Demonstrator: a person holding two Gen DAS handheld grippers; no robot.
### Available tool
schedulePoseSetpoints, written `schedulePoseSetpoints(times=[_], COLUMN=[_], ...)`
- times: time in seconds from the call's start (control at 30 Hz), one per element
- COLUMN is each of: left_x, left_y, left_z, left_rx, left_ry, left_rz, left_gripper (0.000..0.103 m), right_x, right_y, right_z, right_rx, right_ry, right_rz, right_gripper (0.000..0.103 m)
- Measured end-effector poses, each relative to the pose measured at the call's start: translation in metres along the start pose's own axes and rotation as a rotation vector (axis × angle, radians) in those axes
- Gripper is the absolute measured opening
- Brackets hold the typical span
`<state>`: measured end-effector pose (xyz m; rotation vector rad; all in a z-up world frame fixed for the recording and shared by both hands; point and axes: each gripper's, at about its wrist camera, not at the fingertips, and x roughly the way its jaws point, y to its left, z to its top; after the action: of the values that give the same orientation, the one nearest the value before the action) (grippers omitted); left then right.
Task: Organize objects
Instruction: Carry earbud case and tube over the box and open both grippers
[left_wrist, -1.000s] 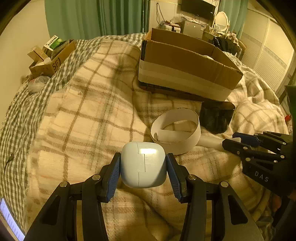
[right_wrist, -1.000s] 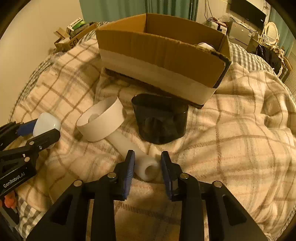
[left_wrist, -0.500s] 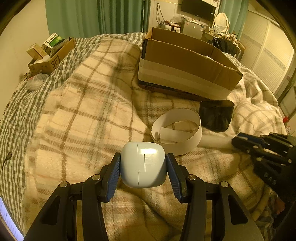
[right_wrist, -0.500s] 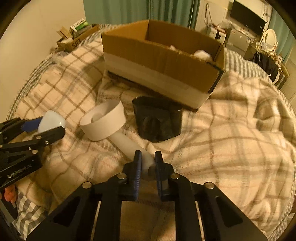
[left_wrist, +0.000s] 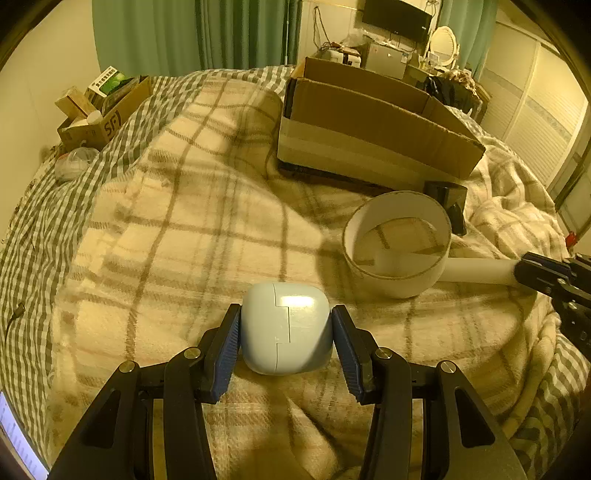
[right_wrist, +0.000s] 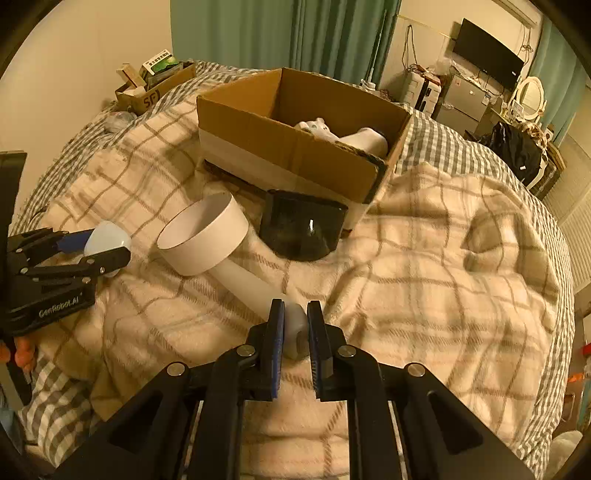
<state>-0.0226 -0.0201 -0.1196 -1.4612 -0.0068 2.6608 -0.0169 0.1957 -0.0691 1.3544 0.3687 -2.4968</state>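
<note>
My left gripper (left_wrist: 286, 328) is shut on a pale blue rounded case (left_wrist: 286, 328), held above the plaid blanket. My right gripper (right_wrist: 295, 325) is shut on the handle end of a white ring-headed device (right_wrist: 205, 240), lifting it off the bed; it also shows in the left wrist view (left_wrist: 399, 243). A dark translucent container (right_wrist: 301, 230) lies on the blanket in front of the open cardboard box (right_wrist: 295, 158), which holds white items (right_wrist: 365, 142). The left gripper with the case shows at the left of the right wrist view (right_wrist: 107, 247).
The plaid blanket (right_wrist: 443, 258) covers a bed with a checked sheet at its edges. A small cardboard box of items (left_wrist: 99, 110) sits at the far left corner. Furniture, a TV and a mirror stand behind the bed.
My right gripper closed on the white device's handle and raised it, tilting the ring head up. My left gripper still holds the blue case, little moved.
</note>
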Motion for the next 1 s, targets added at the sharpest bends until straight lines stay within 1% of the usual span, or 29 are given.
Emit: schedulePoseSetpoints(times=[0.17, 0.27, 0.4, 0.53, 0.67, 0.77, 0.83, 0.87, 0.93, 1.0], left_x=[0.003, 0.002, -0.004, -0.02, -0.041, -0.051, -0.055, -0.057, -0.057, -0.056], left_y=[0.001, 0.001, 0.002, -0.001, -0.002, -0.006, -0.01, -0.012, -0.016, -0.022], left_z=[-0.001, -0.001, 0.003, 0.018, 0.045, 0.076, 0.099, 0.112, 0.137, 0.161], left_rx=[-0.002, -0.004, -0.01, -0.019, -0.022, 0.002, 0.021, 0.027, 0.043, 0.062], left_ry=[0.008, 0.003, -0.011, -0.048, -0.111, -0.156, -0.189, -0.203, -0.222, -0.247], left_rz=[0.005, 0.005, -0.006, -0.027, -0.059, -0.041, -0.039, -0.052, -0.07, -0.072], left_gripper=[0.05, 0.05, 0.05, 0.05, 0.05, 0.05, 0.05, 0.05, 0.05, 0.05], right_x=[-0.015, -0.033, -0.063, -0.09, -0.108, -0.116, -0.116, -0.114, -0.108, -0.098], right_y=[-0.003, -0.005, -0.012, -0.018, -0.028, -0.035, -0.038, -0.039, -0.042, -0.043], right_z=[0.0, 0.004, 0.017, 0.04, 0.068, 0.093, 0.107, 0.117, 0.134, 0.153], right_rx=[0.004, -0.004, -0.003, 0.0, 0.033, 0.066, 0.074, 0.079, 0.092, 0.1], right_ry=[-0.01, -0.046, -0.124, -0.216, -0.308, -0.375, -0.403, -0.418, -0.439, -0.452], right_rz=[0.012, -0.012, -0.048, -0.07, -0.076, -0.069, -0.067, -0.064, -0.044, -0.024], right_gripper=[0.012, 0.012, 0.012, 0.011, 0.011, 0.011, 0.011, 0.011, 0.011, 0.011])
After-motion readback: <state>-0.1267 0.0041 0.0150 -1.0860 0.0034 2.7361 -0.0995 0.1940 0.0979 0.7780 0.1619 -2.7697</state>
